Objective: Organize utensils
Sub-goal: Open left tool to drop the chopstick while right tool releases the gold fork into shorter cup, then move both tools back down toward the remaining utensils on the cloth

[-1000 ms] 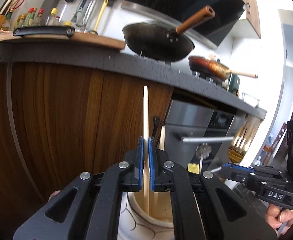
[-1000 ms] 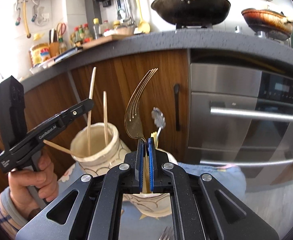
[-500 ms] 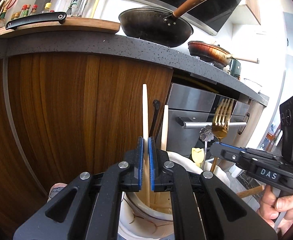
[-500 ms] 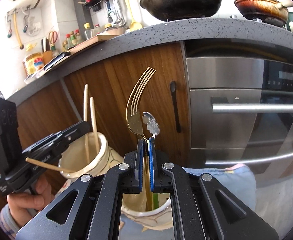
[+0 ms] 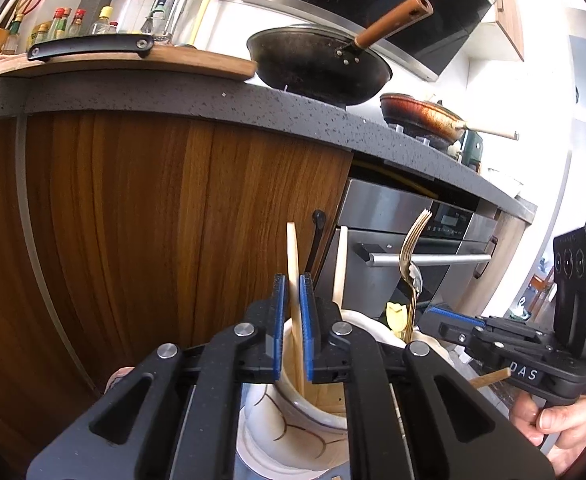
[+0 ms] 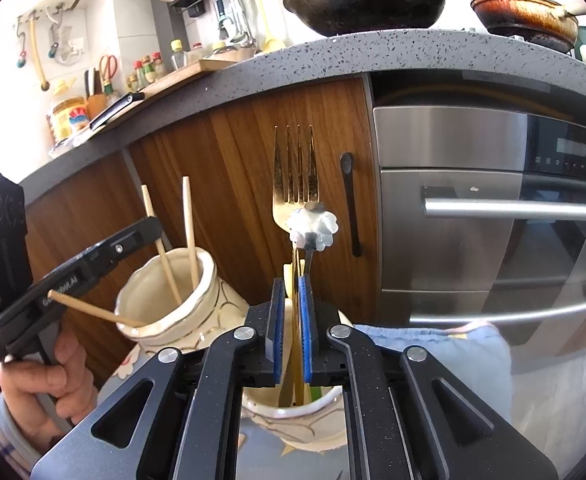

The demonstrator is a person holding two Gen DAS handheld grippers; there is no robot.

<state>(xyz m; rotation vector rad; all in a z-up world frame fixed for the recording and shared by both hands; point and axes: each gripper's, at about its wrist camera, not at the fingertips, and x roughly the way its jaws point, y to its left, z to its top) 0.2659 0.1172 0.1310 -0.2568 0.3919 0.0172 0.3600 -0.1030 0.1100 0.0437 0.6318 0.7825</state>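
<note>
Both your grippers now part their pads; half a second ago both were clamped tight. Fork has turned, tines now face right camera flat-on.

Left gripper (image 5: 293, 308): jaws opening, chopstick (image 5: 294, 280) between pads, gap visible each side, lower end inside left jar (image 5: 293, 408). Second chopstick (image 5: 340, 270) stands beside it in same jar.

Right gripper (image 6: 292, 312): jaws opening, fork (image 6: 295, 176) handle between pads, no longer pinched, standing upright in right jar (image 6: 293, 420) beside flower-topped spoon (image 6: 313, 226).

Black tongs (image 5: 293, 300), blue pads (image 6: 277, 320), silver screws.
</note>
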